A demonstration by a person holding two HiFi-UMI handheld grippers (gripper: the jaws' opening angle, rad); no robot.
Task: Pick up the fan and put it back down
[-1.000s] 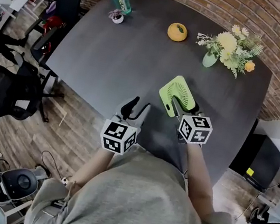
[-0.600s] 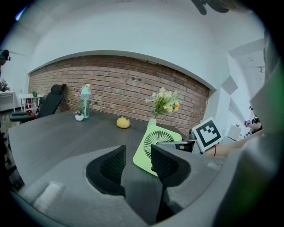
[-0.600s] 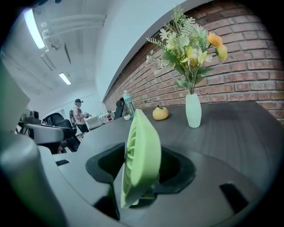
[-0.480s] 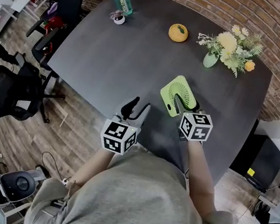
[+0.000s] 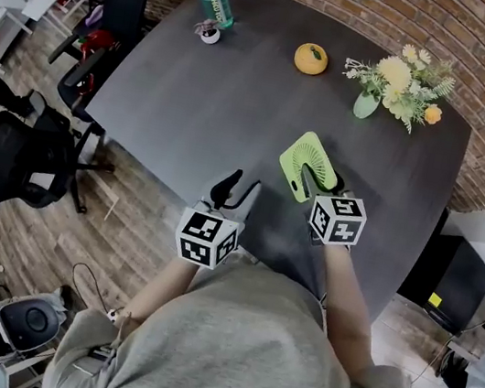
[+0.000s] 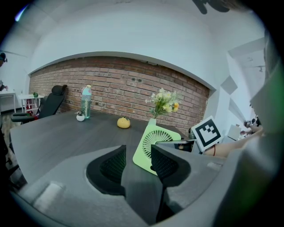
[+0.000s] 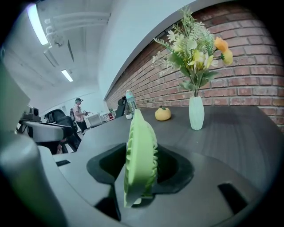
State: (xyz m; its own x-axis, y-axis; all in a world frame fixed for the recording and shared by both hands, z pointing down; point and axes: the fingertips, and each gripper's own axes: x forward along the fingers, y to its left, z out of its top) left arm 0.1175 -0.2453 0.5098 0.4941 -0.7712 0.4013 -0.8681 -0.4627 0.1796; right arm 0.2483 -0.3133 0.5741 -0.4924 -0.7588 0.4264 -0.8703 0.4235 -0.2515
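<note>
Right tool (image 5: 319, 185) has the fan (image 5: 307, 161) between its jaws, which have just been closing. In the right gripper view I see no gap on either side, so I read the pads as pressing on the fan's two flat faces. The jaws stand fairly wide because the fan's body fills them.

The fan stands on its lower edge on the tabletop (image 5: 241, 95), towards the right side and not far in from the near edge. It does not look lifted yet.

What matters for my next move is how the fan lines up with the right tool. It sits edge-on, straight ahead, with its thin rim facing the camera. Its long axis rises up out of the jaws and leans slightly away. The grip is low on the body, near the base, and most of the fan stands above the pads. I judge a straight rise will carry it, but the tall part could tip within the grip if I roll my wrist.

Left tool (image 5: 236, 189) is wide open and holds nothing. It hovers over the near edge, to the left of the fan and apart from it. The right hand is plainly the one to do the lift.
</note>
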